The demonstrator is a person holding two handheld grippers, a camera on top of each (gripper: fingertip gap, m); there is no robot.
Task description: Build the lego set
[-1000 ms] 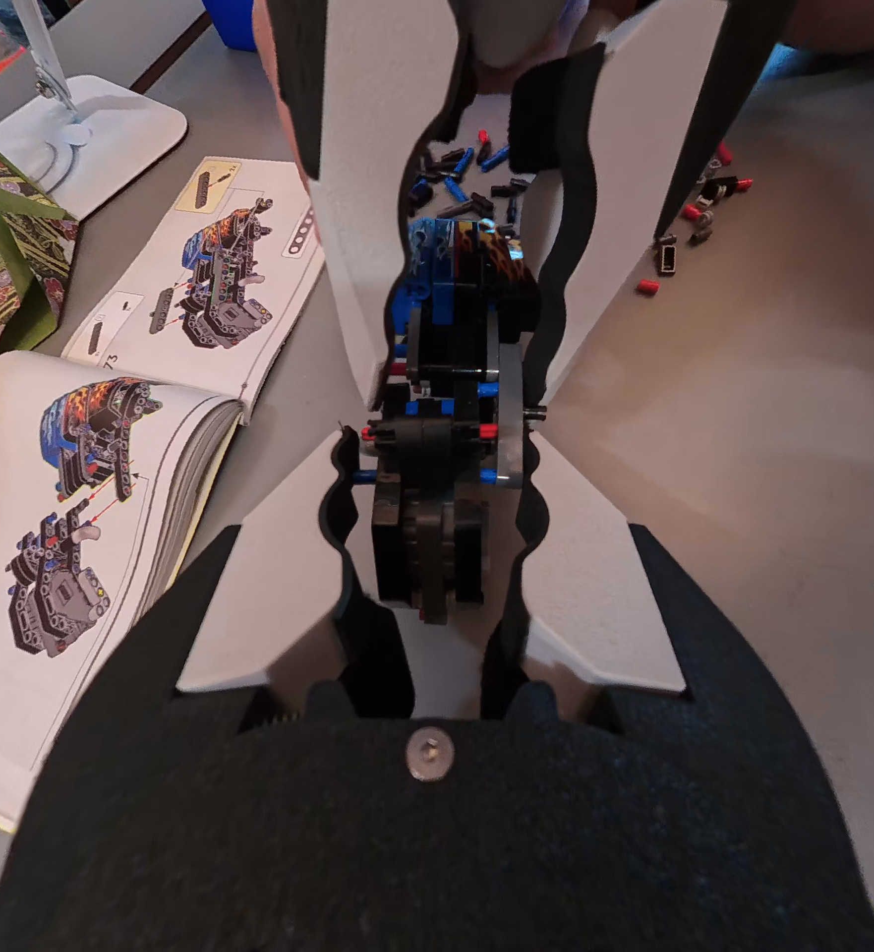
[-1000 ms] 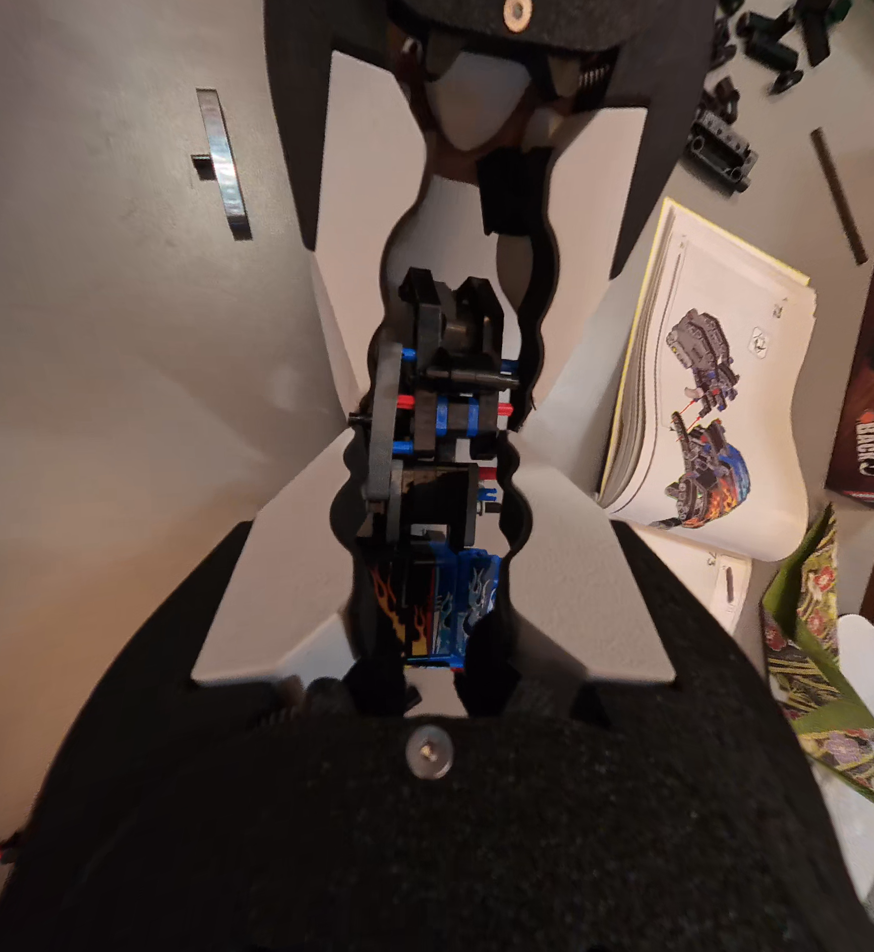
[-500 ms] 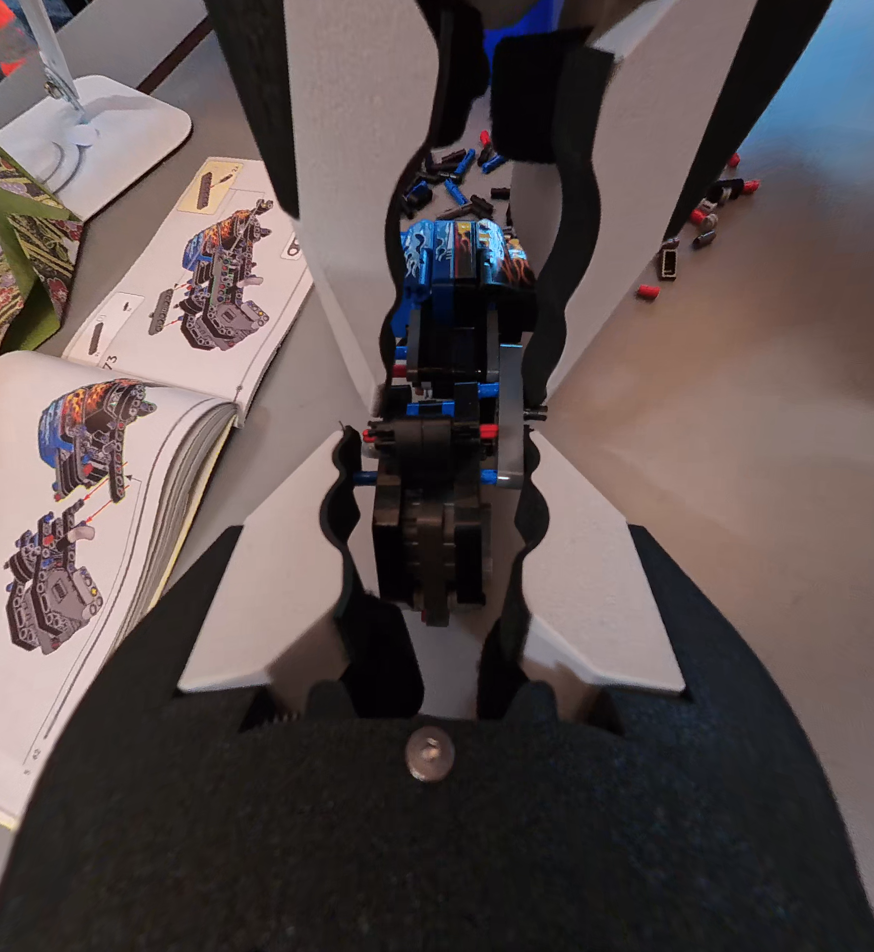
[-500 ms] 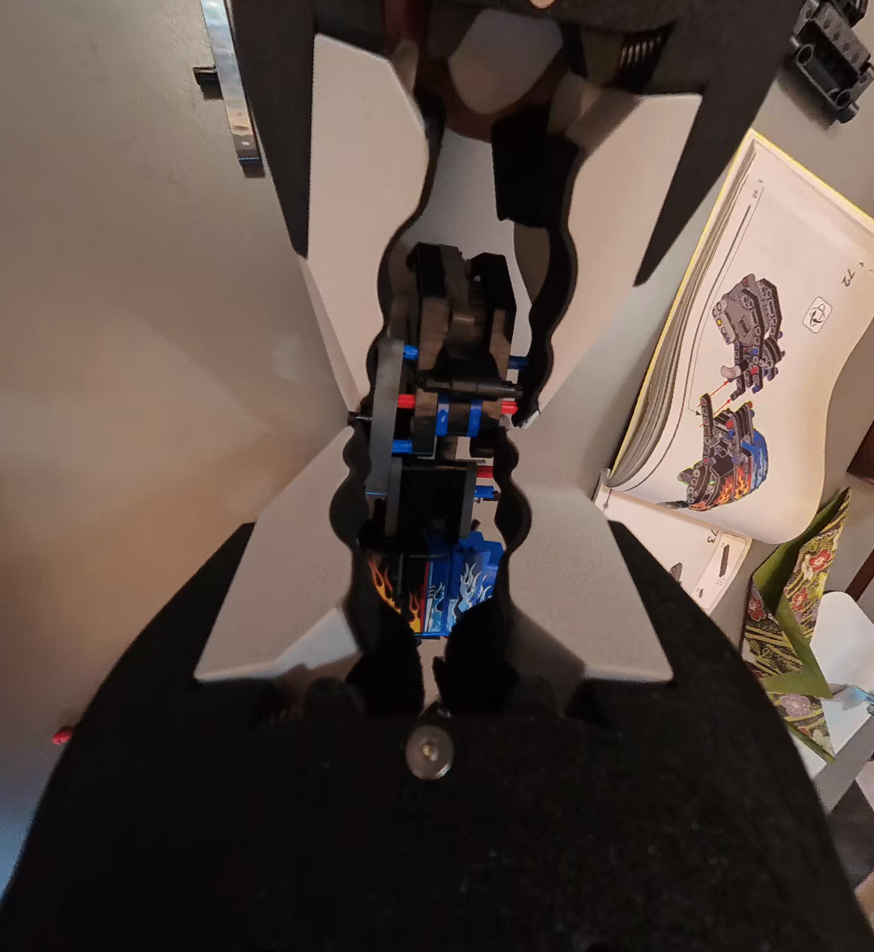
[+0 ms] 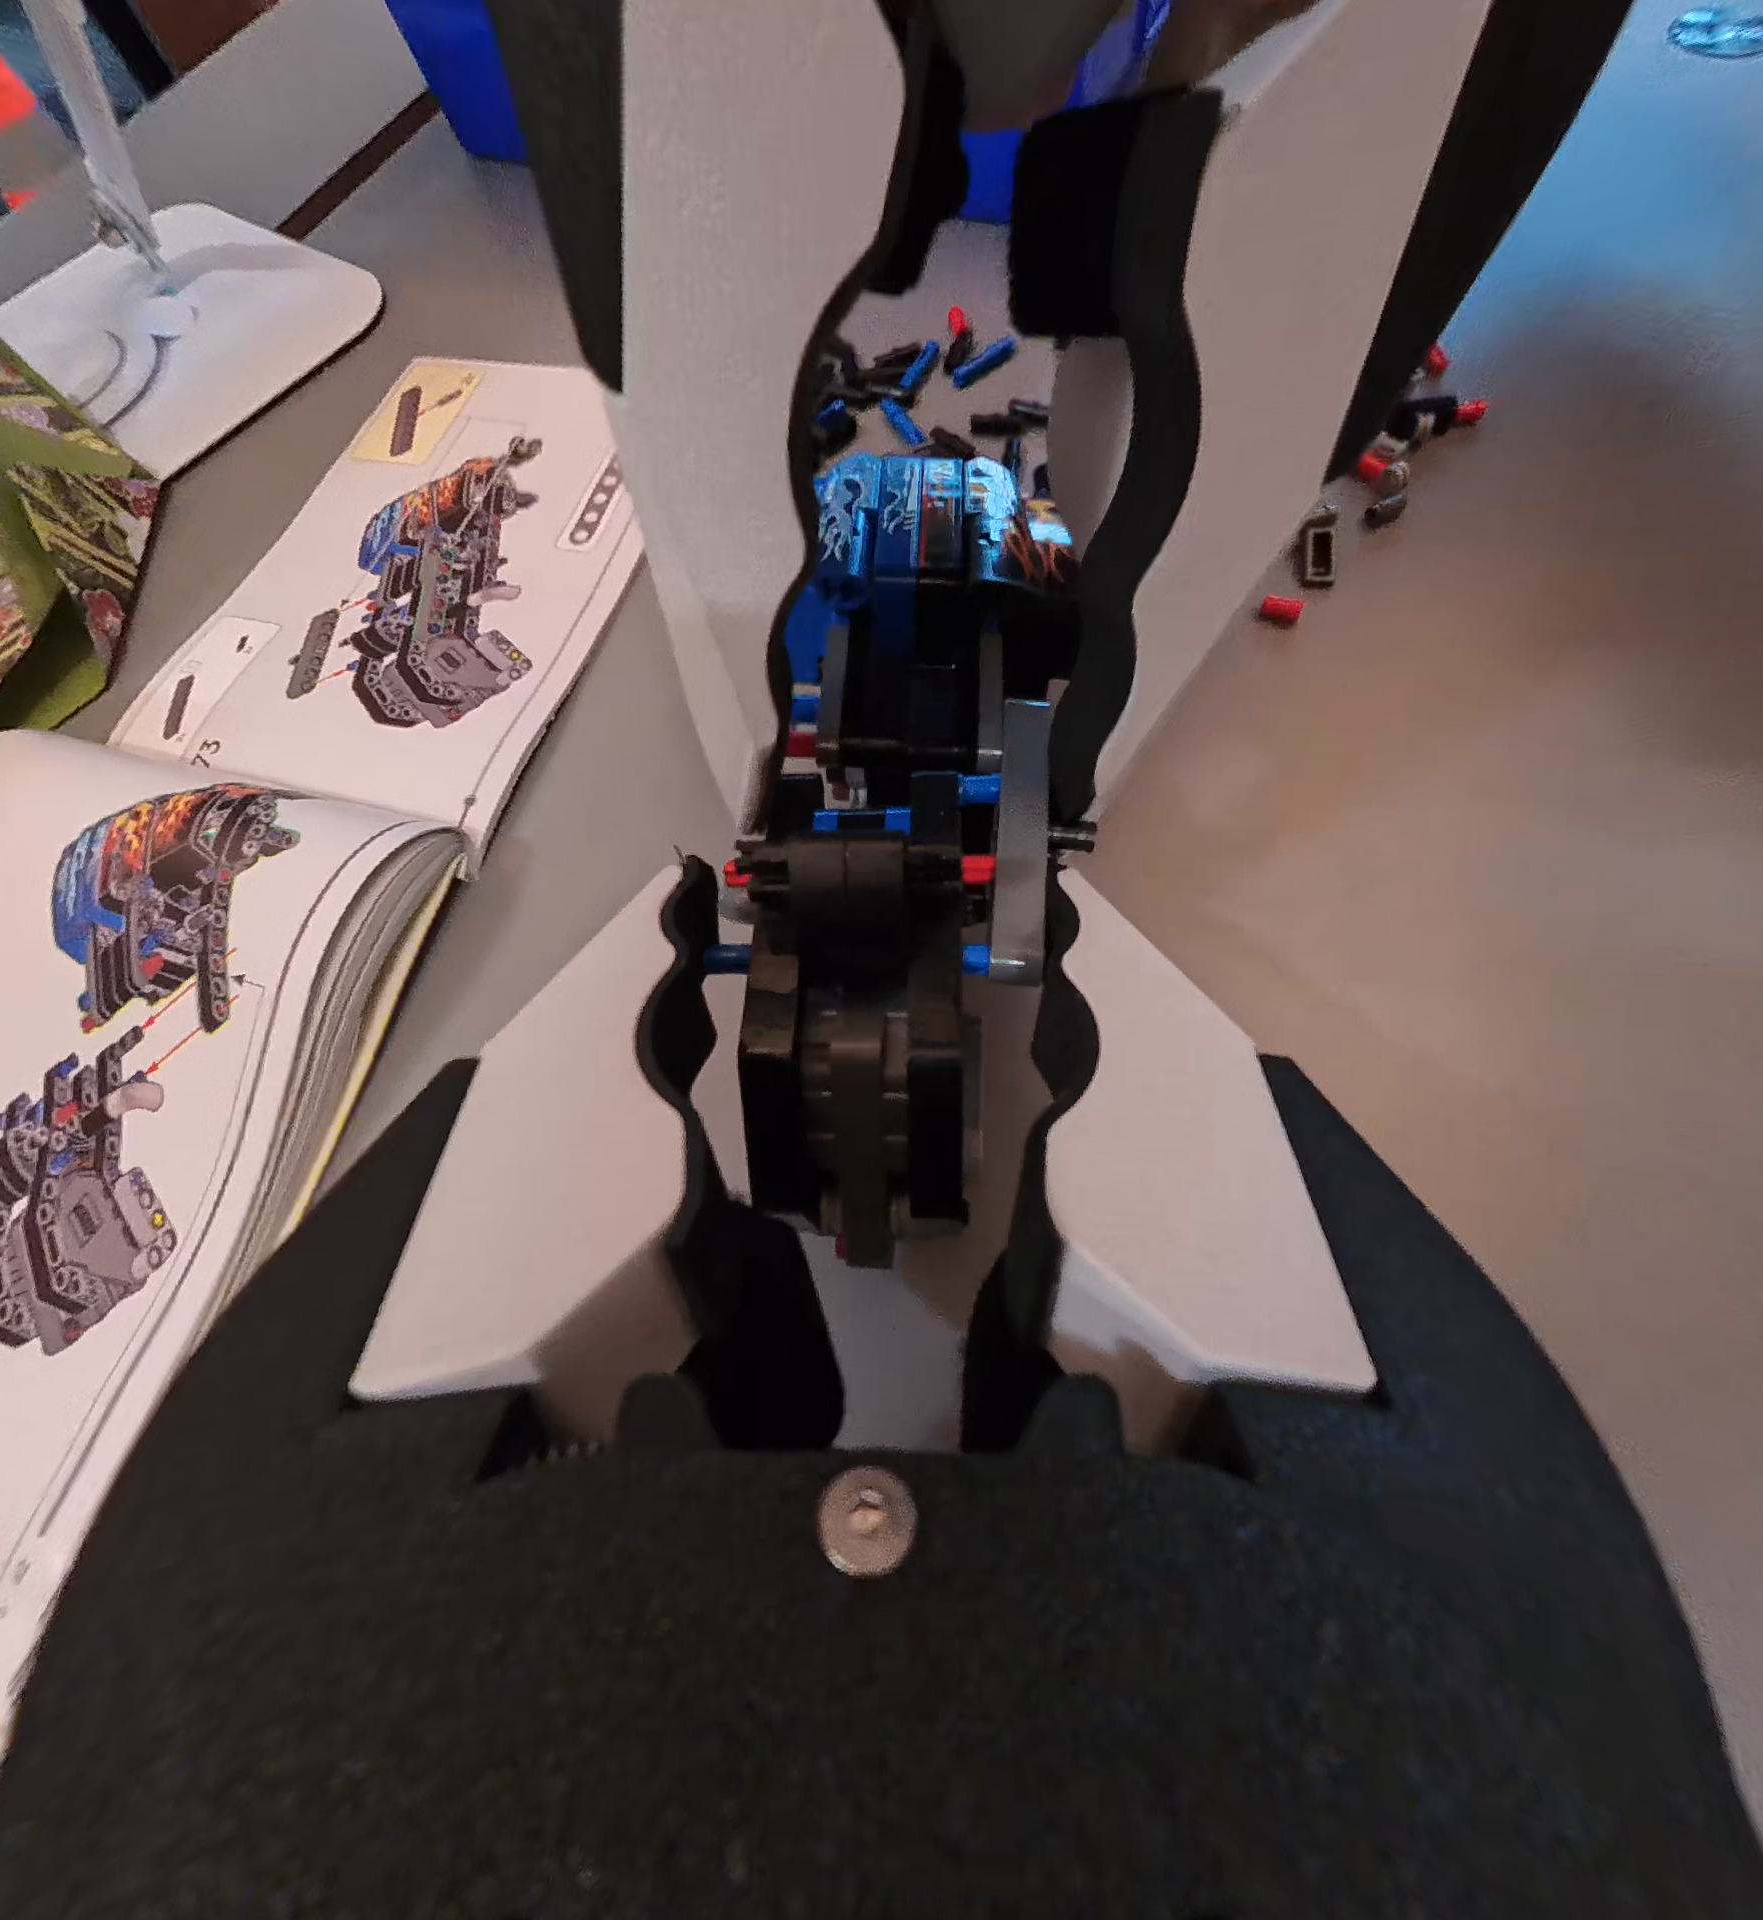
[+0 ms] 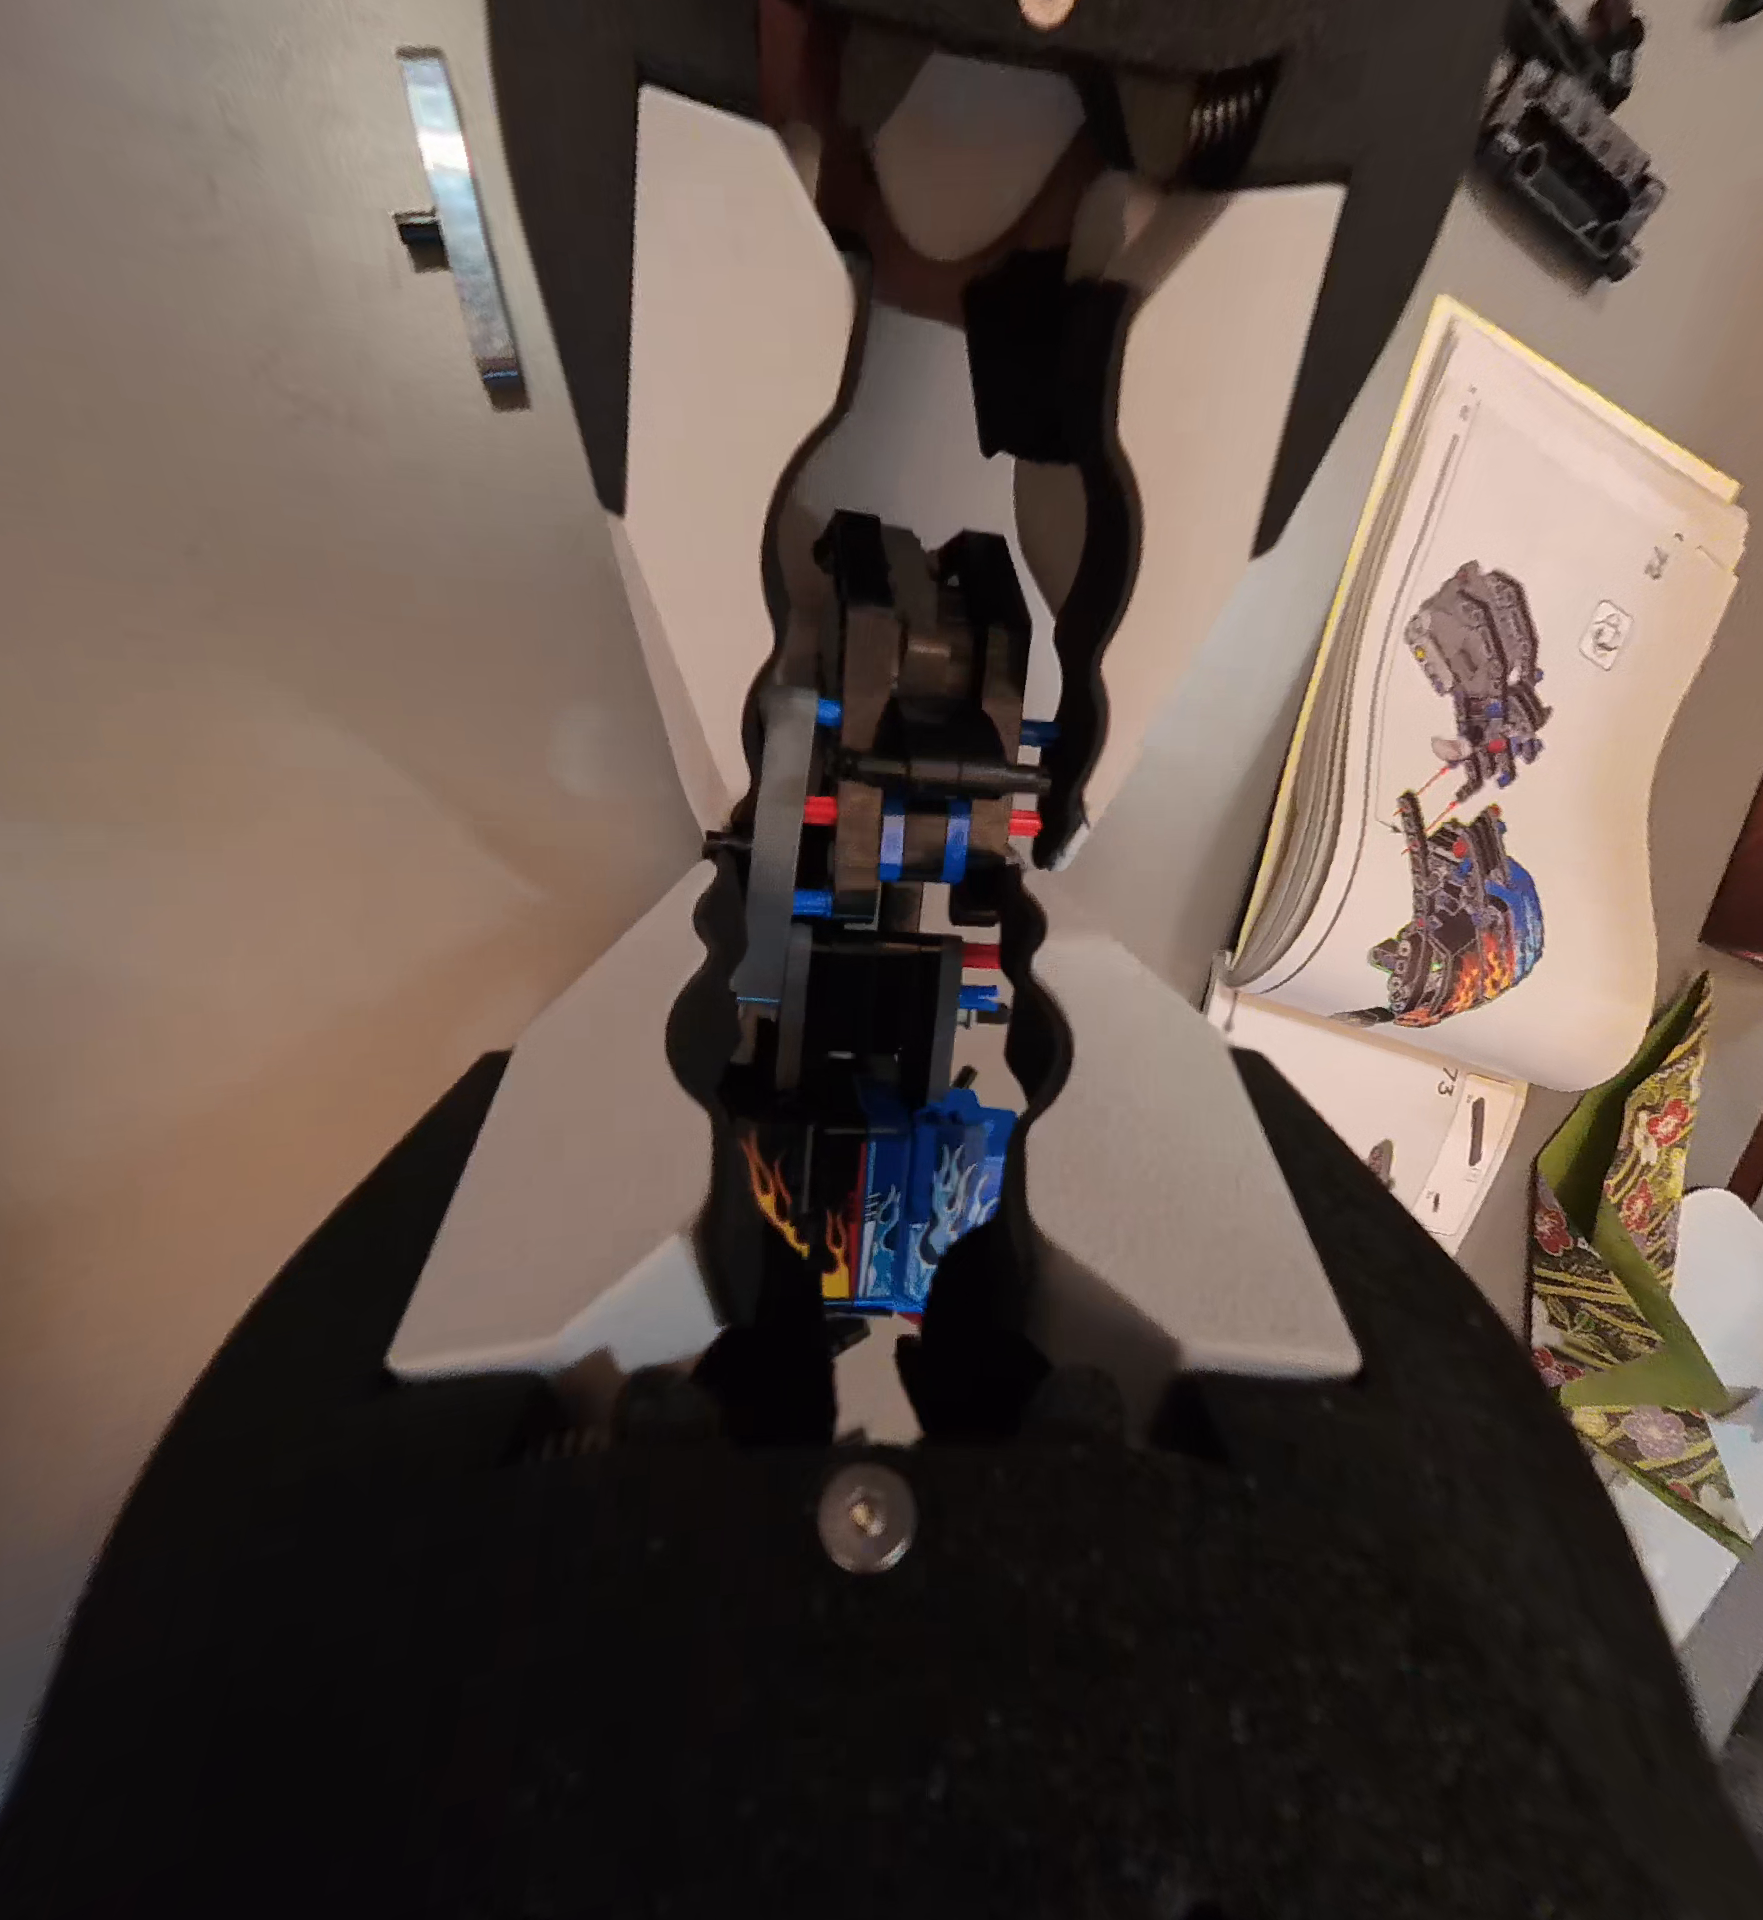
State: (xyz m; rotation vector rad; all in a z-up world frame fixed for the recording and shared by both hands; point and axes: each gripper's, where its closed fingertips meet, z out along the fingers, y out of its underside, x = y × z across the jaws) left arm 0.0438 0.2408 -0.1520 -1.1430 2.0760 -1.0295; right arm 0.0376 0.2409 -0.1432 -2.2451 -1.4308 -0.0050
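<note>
The left gripper (image 5: pixel 861 966) has its jaws clamped on the black rear end of the half-built lego car (image 5: pixel 903 831). The right gripper (image 6: pixel 861 997) faces it from the other side, and its jaws are closed on the front end, where the blue and black panels with flame stickers (image 6: pixel 877 1205) sit. So the car is held in the air between the two grippers, above the counter (image 5: pixel 1428 935), and the tips of the two grippers almost meet at its middle.

The long axis of the car runs straight from one gripper to the other. A grey beam (image 5: pixel 1022 831) lies along one side of it, on blue and red pins, near the middle where both pairs of jaws end. I think the next move is to press or check this side, and both grippers are equally near to it.

On the grey counter, just beside the left gripper, the instruction booklet (image 5: pixel 233 883) lies open. Loose small pins and parts (image 5: pixel 918 374) are scattered behind the car, and a long grey beam (image 6: pixel 461 229) lies apart. A white stand base (image 5: pixel 202 312) and a green patterned paper (image 5: pixel 25 561) are at the edge.
</note>
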